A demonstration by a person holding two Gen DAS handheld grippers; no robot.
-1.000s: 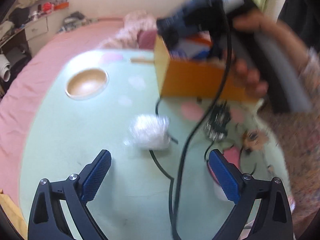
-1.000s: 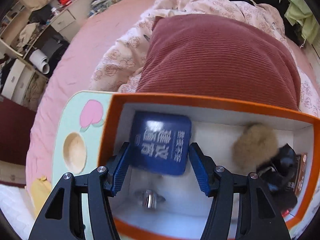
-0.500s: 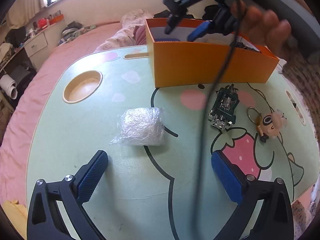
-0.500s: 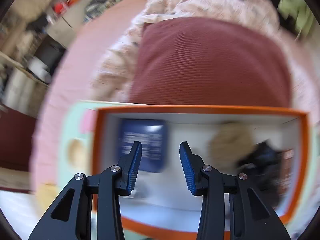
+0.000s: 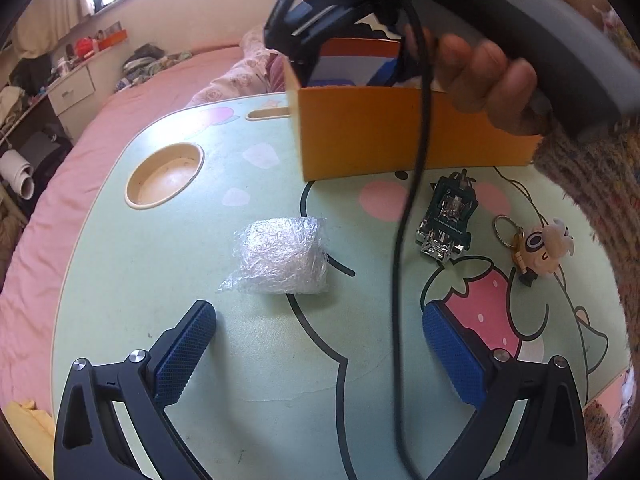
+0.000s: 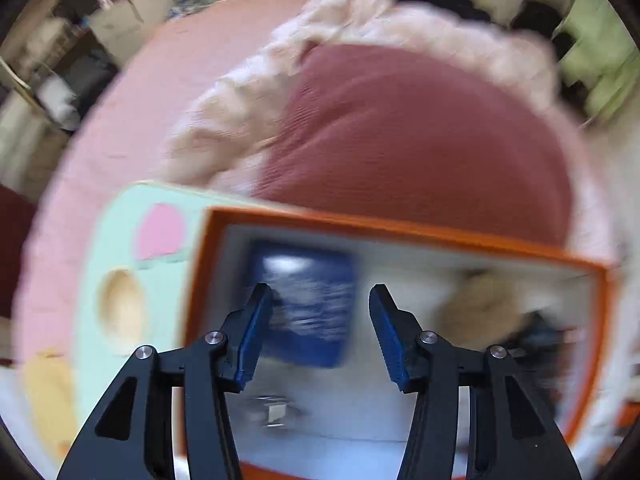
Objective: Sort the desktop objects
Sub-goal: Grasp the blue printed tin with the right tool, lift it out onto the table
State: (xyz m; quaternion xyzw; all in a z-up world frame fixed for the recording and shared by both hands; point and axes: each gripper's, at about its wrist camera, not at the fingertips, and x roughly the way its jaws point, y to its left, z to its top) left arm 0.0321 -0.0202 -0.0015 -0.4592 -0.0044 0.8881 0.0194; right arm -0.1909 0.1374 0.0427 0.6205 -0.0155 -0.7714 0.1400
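At frame centre, crinkled glossy plastic wrap (image 5: 280, 258) lies on the smooth printed worktop (image 5: 168, 264); the orange box (image 5: 400, 132) looks like matt cardboard. Right of centre, the toy car (image 5: 446, 216) shows shiny chrome, perhaps metal, and the jaws' blue pads (image 5: 186, 354) are rough, knurled.

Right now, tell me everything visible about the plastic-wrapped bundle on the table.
The plastic-wrapped bundle is a squat lump in crinkled, shiny clear film with something pale inside; what it holds cannot be told. A loose flap of film trails off its lower-left corner. It lies on the mint-green cartoon table, nothing else touching it, ahead of the left gripper, whose blue-padded fingers are spread apart, clear of it.
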